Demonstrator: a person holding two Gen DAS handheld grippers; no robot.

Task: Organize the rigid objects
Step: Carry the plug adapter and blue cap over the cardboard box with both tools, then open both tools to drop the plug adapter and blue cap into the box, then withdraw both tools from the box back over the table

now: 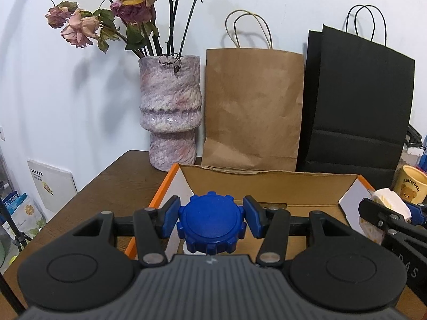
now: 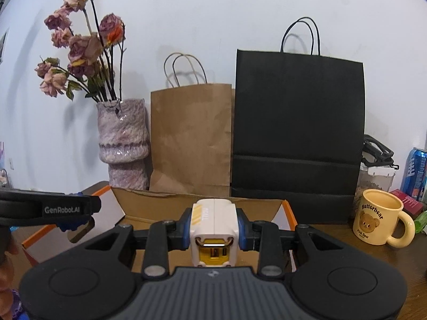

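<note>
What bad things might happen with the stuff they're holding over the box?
The left hand-held gripper pinches only the ridged blue cap; the bottle could slip. The right hand-held gripper carries the white charger close alongside, so both might bump over the cardboard box.

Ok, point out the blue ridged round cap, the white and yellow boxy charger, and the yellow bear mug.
Blue ridged round cap (image 1: 210, 220): left wrist view, centre of its flat top.
White and yellow boxy charger (image 2: 213, 220): right wrist view, white top face.
Yellow bear mug (image 2: 377, 217): right wrist view, printed front wall.

Two close wrist views, shared box (image 1: 269, 181)
</note>
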